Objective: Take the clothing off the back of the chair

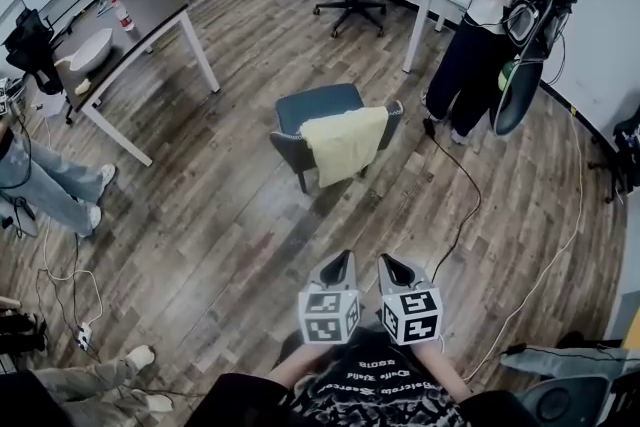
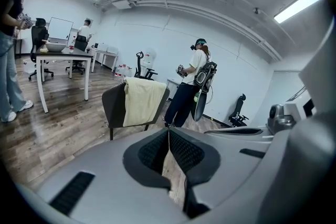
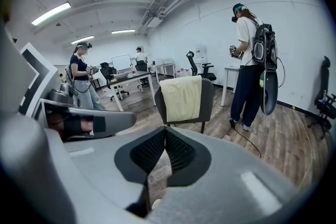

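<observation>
Wooden floor, yellow clothing over chair back, left hand-held gripper closed, right hand-held gripper closed

Fig. — my own kit. L gripper & R gripper: grey moulded shells w/ tapered noses. Each carries a marker cube, L, R, w/ black-on-white square patterns. Pads: black, fine mesh texture. I wear a black top w/ white lettering.
</observation>
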A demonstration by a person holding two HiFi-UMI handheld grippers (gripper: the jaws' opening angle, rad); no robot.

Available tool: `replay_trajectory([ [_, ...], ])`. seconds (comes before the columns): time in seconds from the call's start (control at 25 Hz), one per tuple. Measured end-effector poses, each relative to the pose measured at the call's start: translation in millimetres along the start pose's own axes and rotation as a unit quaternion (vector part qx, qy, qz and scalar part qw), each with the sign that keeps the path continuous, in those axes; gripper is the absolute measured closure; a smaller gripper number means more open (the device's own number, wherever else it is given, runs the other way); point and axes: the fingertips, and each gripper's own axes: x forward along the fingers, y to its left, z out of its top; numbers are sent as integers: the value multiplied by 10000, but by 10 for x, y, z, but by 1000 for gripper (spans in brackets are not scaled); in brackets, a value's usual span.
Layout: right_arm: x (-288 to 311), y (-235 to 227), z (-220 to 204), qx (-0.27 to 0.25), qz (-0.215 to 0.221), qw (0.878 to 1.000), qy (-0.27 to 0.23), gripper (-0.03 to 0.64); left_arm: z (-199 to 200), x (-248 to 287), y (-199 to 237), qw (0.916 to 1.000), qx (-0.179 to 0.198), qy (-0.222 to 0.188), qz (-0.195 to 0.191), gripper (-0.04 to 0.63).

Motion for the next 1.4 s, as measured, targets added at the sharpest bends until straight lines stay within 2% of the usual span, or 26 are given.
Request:
replay_trajectory([
  [0.32,203,-49,139,53,67,9999,-87,611,149,105,129,10000,18,-38,83,583],
  [0.6,552,-206,394,32,266,9995,-180,612,403,350,371,9986,-141,-294,406,583],
  [0.96,950,-416,668,-111,503,9987,-13,611,594,785,468,9971,-370,-196,634,583],
  [1.16,1223,-577,784,-96,643,9978,145,611,748,1002,607,9949,-494,-286,832,583],
  [1.4,1497,-686,1013,-26,849,9962,166,606,888,1240,720,9934,-607,-130,968,581],
])
